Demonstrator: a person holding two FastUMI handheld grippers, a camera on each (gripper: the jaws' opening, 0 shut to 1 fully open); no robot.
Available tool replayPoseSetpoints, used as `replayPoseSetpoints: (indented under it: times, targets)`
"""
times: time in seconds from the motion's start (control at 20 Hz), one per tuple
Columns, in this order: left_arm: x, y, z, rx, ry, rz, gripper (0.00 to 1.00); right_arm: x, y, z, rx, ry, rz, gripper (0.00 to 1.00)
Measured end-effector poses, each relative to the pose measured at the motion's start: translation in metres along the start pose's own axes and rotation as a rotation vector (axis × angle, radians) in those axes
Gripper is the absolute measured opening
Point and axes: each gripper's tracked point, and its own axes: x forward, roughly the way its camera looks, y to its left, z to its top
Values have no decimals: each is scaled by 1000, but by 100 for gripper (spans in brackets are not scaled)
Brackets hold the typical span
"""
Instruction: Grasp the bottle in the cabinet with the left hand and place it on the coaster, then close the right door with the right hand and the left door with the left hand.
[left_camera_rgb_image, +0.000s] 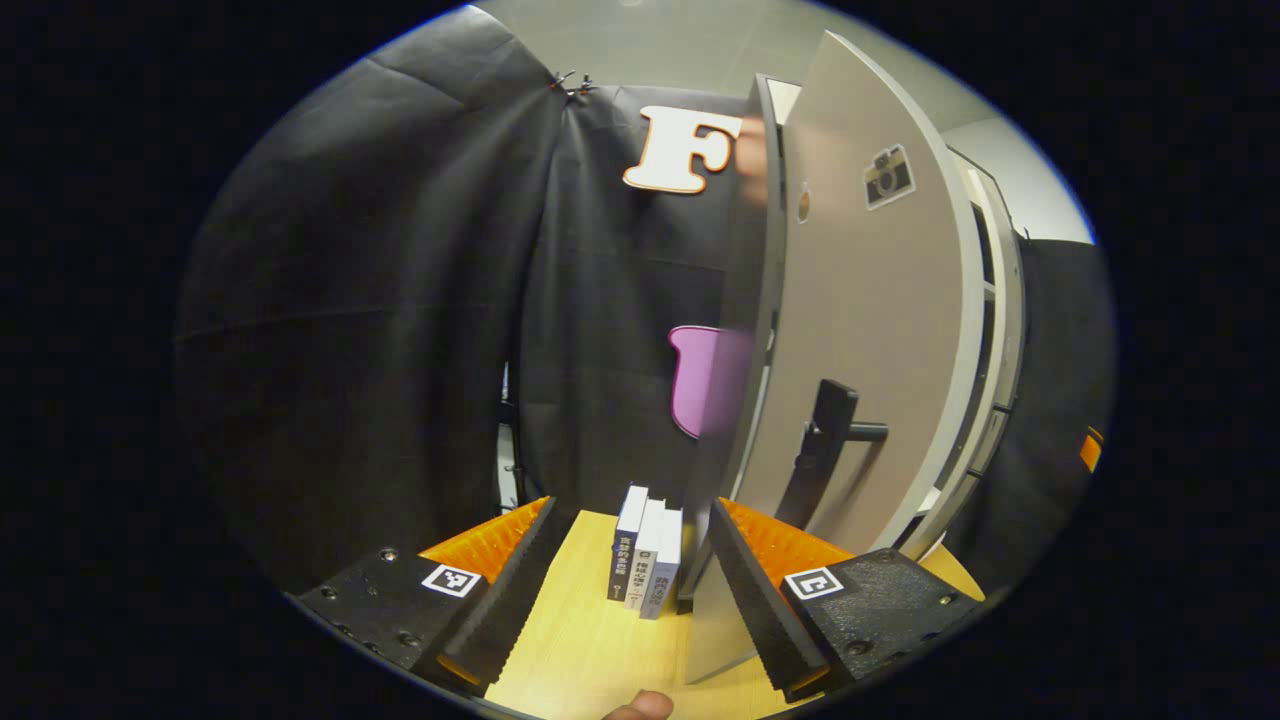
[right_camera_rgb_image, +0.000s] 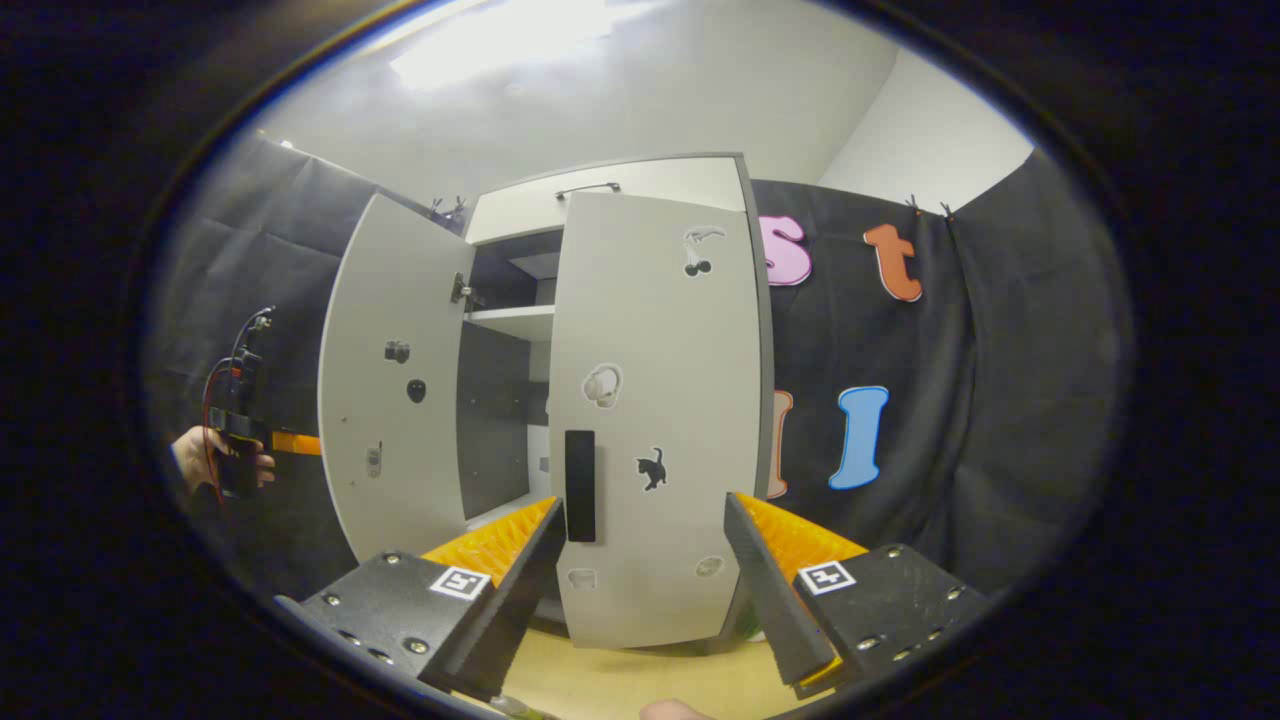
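Now my right tool (right_camera_rgb_image: 640, 560) hangs spread wide, empty, just before the pale grey right cabinet door (right_camera_rgb_image: 655, 420), which looks nearly shut; its black handle (right_camera_rgb_image: 580, 485) sits above my near finger. My left tool (left_camera_rgb_image: 630, 580) is also spread and empty, the grey left door (left_camera_rgb_image: 860, 340) standing open just ahead to its far side, black lever handle (left_camera_rgb_image: 835, 430) facing me. I judge that panel stiff, light, smooth: I'd push flat near the handle edge. Small books (left_camera_rgb_image: 645, 560) stand on the wooden surface (left_camera_rgb_image: 580, 640) between my fingers.
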Motion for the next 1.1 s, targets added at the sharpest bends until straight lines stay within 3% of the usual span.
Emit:
replayPoseSetpoints:
  times: [0.15,0.3,0.35,0.65,1.1]
  targets:
    - [-3,-5,6,65,-19,13,87,-17,-8,-4,-6,3,-17,96]
    - [-2,-13,2,80,-9,6,87,-32,-13,-11,29,2,-19,96]
    - [-3,-17,2,74,-2,-1,93,-36,-15,-13,39,5,-22,96]
    - [-6,-33,6,99,-26,12,92,-54,-24,-21,27,25,-33,96]
    - [-5,-72,6,127,-34,-56,93,-61,-25,-22,29,32,-17,96]
